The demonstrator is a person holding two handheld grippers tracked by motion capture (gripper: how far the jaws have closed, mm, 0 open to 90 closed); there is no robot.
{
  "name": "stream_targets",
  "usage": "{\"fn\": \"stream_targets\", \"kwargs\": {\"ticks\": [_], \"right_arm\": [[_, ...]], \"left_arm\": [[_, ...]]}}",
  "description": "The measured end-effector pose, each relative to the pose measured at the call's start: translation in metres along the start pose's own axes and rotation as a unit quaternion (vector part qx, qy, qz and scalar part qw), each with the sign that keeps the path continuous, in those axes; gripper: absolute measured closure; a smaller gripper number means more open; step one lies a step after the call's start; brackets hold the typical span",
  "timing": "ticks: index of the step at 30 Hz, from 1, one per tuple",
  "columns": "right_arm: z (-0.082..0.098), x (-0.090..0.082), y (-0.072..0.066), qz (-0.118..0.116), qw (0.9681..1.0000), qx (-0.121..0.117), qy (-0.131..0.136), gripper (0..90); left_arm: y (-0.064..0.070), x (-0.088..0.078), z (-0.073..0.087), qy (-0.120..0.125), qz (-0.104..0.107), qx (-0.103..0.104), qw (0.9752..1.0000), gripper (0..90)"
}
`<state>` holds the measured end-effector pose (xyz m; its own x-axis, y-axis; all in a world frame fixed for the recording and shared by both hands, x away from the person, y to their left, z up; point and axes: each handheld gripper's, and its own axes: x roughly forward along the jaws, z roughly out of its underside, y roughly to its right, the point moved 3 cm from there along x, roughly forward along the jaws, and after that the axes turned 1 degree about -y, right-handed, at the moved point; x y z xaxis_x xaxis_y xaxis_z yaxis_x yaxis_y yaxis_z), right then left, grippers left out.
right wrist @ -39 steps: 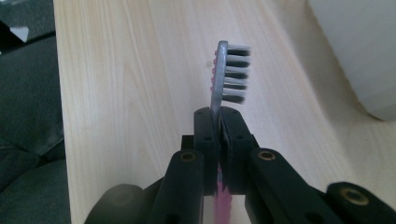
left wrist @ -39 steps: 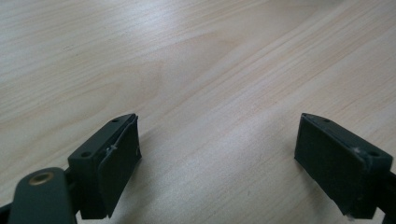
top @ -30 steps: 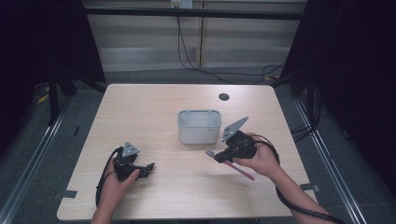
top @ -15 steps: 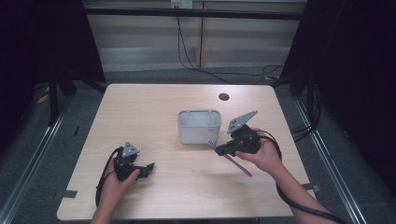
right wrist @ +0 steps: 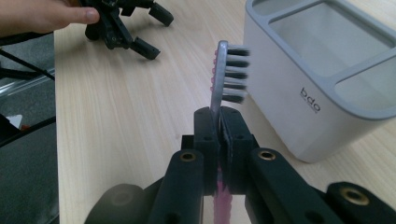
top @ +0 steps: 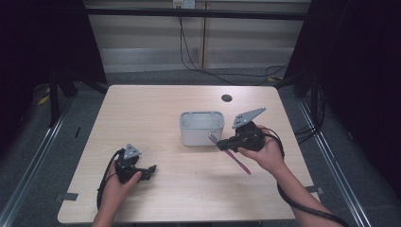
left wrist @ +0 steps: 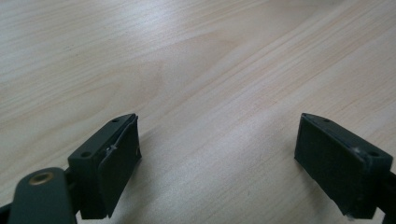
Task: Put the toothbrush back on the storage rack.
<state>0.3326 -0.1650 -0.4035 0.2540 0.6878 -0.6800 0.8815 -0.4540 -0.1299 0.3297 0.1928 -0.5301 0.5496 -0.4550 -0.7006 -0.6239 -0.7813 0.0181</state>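
Observation:
My right gripper [top: 222, 144] [right wrist: 219, 122] is shut on a pink toothbrush [top: 235, 157] just below its dark bristle head [right wrist: 231, 72], lifted off the table. The head points toward a white divided holder [top: 201, 127] [right wrist: 322, 70] that stands at the table's middle, close beside the gripper. The pink handle [top: 241, 164] trails down past the hand. My left gripper [top: 150, 171] [left wrist: 217, 161] rests low over bare wood at the front left, jaws wide open with nothing between them. It also shows far off in the right gripper view [right wrist: 140, 28].
The wooden table [top: 156, 113] has a dark round hole [top: 226, 98] at the back right. Cables trail from both grippers. A dark floor with metal rails surrounds the table.
My right gripper has lifted the toothbrush and carried it back and to the right, closer to the holder's right side. The left gripper has stayed put.

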Motion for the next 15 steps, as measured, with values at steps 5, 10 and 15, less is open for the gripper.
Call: {"fn": "stream_targets", "kwargs": {"ticks": [5,10,15], "right_arm": [[-0.0048,-0.0022,0.0003,0.002,0.9999,0.004,0.015,86.4],[-0.0078,-0.0062,0.0034,0.006,0.9992,0.013,0.038,86.4],[-0.01,-0.0092,0.0061,0.011,0.9984,0.02,0.052,86.4]], "left_arm": [[0.0,0.0,0.0,0.0,0.0,0.0,1.0,13.7],[0.0,0.0,0.0,0.0,0.0,0.0,1.0,13.7],[0.0002,0.0001,0.0,0.001,0.0,-0.001,1.0,13.7]]}}
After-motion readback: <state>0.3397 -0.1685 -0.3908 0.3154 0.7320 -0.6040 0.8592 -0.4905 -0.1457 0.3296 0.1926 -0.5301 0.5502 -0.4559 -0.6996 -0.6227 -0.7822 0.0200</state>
